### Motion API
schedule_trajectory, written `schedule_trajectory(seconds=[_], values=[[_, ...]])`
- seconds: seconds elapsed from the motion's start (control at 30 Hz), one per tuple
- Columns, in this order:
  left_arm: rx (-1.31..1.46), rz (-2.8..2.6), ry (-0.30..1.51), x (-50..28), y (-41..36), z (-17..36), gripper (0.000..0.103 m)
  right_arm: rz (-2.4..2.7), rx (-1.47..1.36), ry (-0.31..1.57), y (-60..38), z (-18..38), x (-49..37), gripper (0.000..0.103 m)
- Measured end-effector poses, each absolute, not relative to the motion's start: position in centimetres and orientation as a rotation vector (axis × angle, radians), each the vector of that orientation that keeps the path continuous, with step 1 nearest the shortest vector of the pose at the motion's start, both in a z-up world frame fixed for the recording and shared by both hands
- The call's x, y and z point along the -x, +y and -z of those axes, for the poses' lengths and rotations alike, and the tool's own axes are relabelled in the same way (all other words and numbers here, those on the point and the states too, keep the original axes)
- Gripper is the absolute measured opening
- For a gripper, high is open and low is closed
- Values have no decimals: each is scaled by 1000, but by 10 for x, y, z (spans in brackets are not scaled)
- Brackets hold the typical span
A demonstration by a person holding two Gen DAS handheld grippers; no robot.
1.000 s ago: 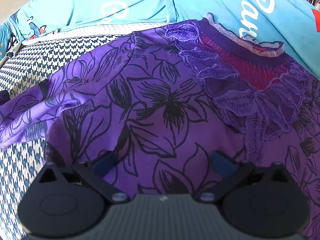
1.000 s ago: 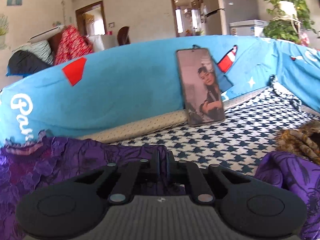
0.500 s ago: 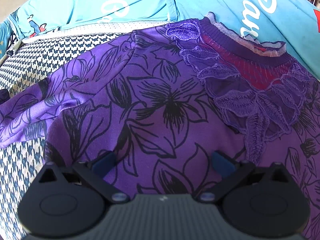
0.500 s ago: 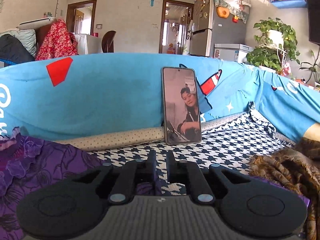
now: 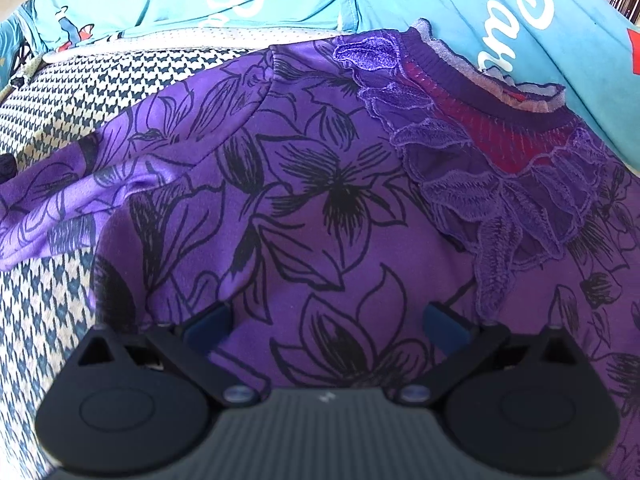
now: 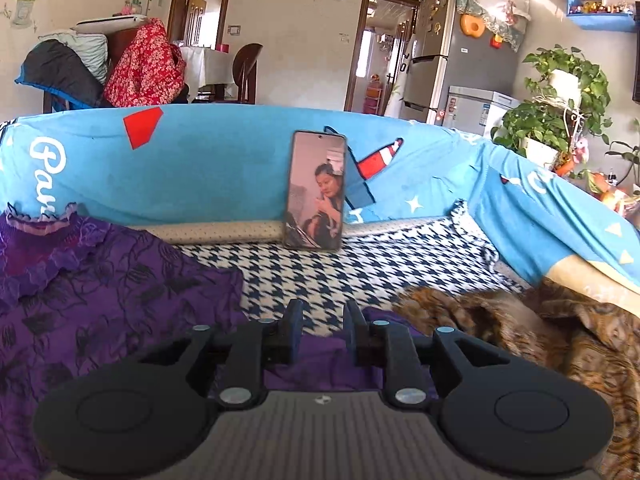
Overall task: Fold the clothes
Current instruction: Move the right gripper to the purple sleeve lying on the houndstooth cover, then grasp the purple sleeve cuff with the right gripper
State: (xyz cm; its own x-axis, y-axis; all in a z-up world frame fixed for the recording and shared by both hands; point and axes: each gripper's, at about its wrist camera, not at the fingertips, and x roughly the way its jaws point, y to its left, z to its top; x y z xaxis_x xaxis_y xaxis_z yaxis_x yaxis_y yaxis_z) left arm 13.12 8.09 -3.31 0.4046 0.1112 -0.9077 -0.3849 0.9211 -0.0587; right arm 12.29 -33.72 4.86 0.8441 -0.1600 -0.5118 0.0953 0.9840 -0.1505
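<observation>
Right gripper [image 6: 319,322] has lifted off the purple top [image 5: 320,208], jaws opening, empty; left gripper [image 5: 326,322] hovers wide over it, spread flat on the sofa [image 6: 224,168] for folding.

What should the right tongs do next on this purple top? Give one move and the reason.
Probably bring the right tongs down onto the purple fabric just below them and take a fresh hold. They are opening with nothing pinched between them, and the purple top still lies spread flat on the houndstooth cover, while the left tongs stand open over its chest.
</observation>
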Motion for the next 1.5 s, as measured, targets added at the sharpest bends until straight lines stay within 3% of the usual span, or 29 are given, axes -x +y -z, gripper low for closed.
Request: schedule_trajectory(seconds=[0.17,0.37,0.73,0.83,0.87,0.97,1.33,1.5], values=[[296,-222,1109,-101,64,23,103,159,43,596,-382,-48,-88,41],[239,-177,1129,-67,38,28,103,123,-17,657,-417,-31,-82,43],[140,-176,1139,-75,19,36,103,86,37,719,-404,0,-102,43],[138,-175,1140,-75,19,36,103,99,53,739,-402,8,-110,36],[136,-175,1139,-75,18,36,103,112,49,740,-403,10,-112,19],[129,-175,1138,-76,17,37,103,131,-4,711,-407,2,-111,7],[119,-175,1127,-75,15,37,103,72,-528,314,-436,-79,-60,7],[114,-175,1122,-74,15,38,103,199,-622,253,-448,-83,-60,7]])
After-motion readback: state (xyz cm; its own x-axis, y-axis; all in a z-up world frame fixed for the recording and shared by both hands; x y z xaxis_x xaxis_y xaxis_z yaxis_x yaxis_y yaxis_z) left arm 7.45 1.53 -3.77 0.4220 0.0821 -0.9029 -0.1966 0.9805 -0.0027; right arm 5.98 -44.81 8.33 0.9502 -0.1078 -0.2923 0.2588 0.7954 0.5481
